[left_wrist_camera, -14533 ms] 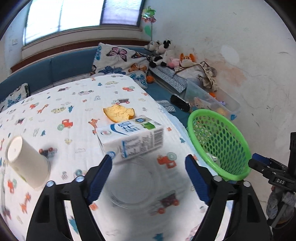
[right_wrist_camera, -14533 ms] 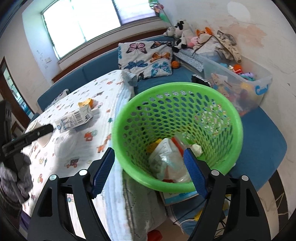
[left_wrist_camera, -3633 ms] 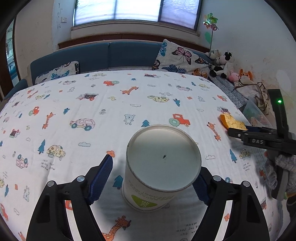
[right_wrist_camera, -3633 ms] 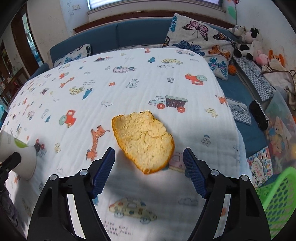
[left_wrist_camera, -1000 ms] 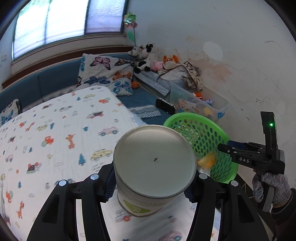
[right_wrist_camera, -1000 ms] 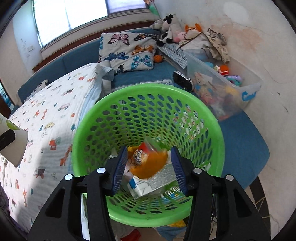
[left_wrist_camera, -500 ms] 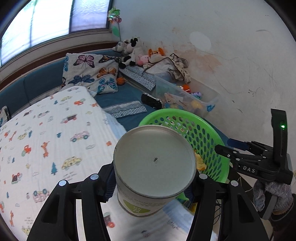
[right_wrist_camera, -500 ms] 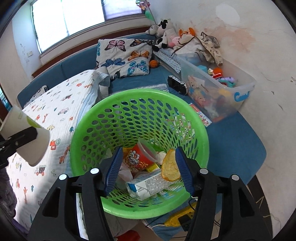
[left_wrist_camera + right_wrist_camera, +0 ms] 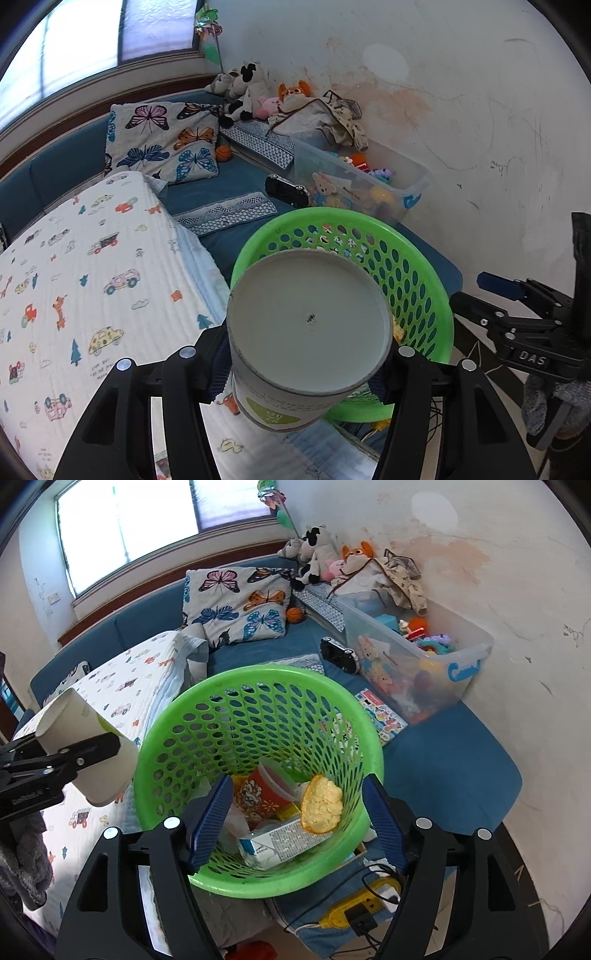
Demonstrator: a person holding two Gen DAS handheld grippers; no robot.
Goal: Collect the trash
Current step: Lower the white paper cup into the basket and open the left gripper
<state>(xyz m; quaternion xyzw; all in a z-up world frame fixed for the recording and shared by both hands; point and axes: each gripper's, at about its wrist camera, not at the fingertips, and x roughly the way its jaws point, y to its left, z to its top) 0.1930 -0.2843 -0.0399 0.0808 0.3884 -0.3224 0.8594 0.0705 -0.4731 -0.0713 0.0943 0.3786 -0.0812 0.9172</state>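
My left gripper [image 9: 306, 365] is shut on a white paper cup [image 9: 308, 325] with a green label, its open mouth facing the camera. It holds the cup at the table edge, in front of the green mesh basket [image 9: 417, 280]. In the right wrist view the cup [image 9: 83, 746] hangs just left of the basket's rim [image 9: 255, 674]. My right gripper [image 9: 297, 819] is open and empty above the basket. Inside lie an orange peel [image 9: 321, 803], a milk carton [image 9: 280, 840] and a red cup [image 9: 264, 788].
The table with a cartoon-print cloth [image 9: 74, 280] is at the left. Behind the basket are a blue bench [image 9: 443, 753], a clear toy bin [image 9: 417, 657], butterfly pillows [image 9: 240, 602] and stuffed toys [image 9: 321, 557]. A yellow device with cables [image 9: 354, 915] lies on the floor below.
My left gripper has carried the cup further right, closer to the basket. My right gripper has opened wider and pulled back a little; the orange peel it dropped now lies still in the basket.
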